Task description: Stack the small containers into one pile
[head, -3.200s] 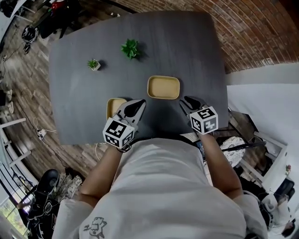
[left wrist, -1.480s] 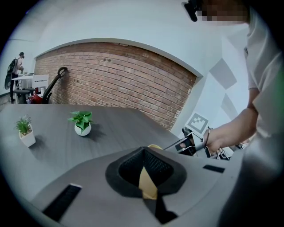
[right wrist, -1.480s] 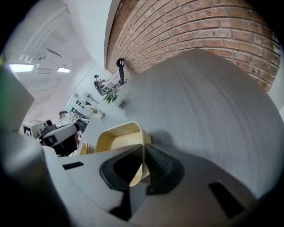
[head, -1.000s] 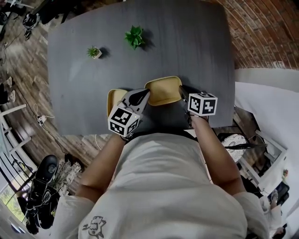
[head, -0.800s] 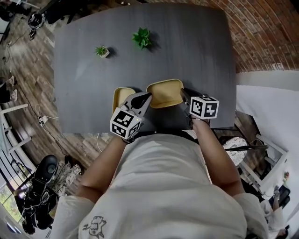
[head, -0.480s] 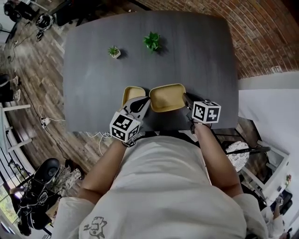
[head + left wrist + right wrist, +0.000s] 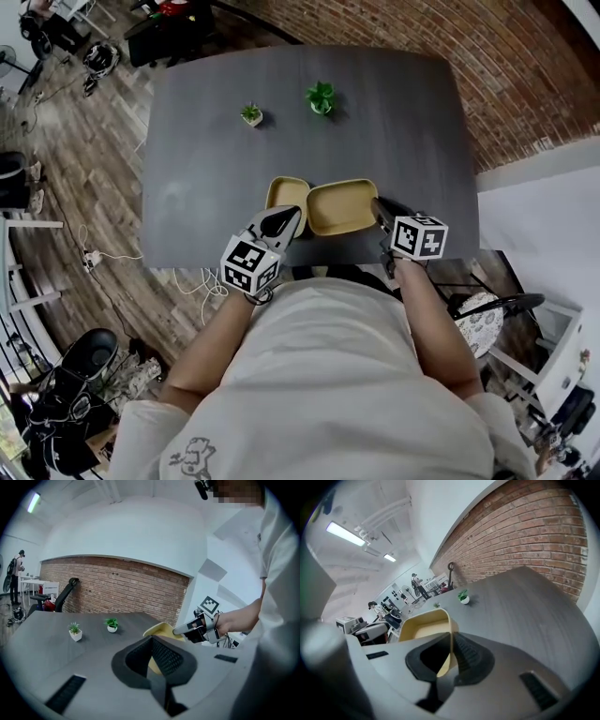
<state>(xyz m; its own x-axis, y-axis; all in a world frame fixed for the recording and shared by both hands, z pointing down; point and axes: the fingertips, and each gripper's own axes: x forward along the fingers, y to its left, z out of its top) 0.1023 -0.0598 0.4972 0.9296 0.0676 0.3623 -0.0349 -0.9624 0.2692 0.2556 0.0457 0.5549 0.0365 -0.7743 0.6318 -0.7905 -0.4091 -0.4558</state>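
In the head view two tan containers hang over the dark table (image 7: 206, 169), close to its near edge. My left gripper (image 7: 287, 217) is shut on the near wall of the narrower container (image 7: 286, 191). My right gripper (image 7: 378, 208) is shut on the right rim of the wider container (image 7: 341, 206). Their edges meet side by side. In the left gripper view a thin tan wall (image 7: 151, 665) sits between the jaws, with the wider container (image 7: 161, 630) and the right gripper (image 7: 186, 629) beyond. The right gripper view shows the wider container (image 7: 424, 625) with its rim in the closed jaws.
Two small potted plants (image 7: 251, 114) (image 7: 321, 97) stand at the far side of the table. A brick wall (image 7: 525, 66) runs along the right. Chairs and equipment stand on the wooden floor to the left and beyond the table.
Both grippers have carried their containers up and toward each other. The two containers, apart a second ago, now meet edge to edge. The head view has shifted as well.
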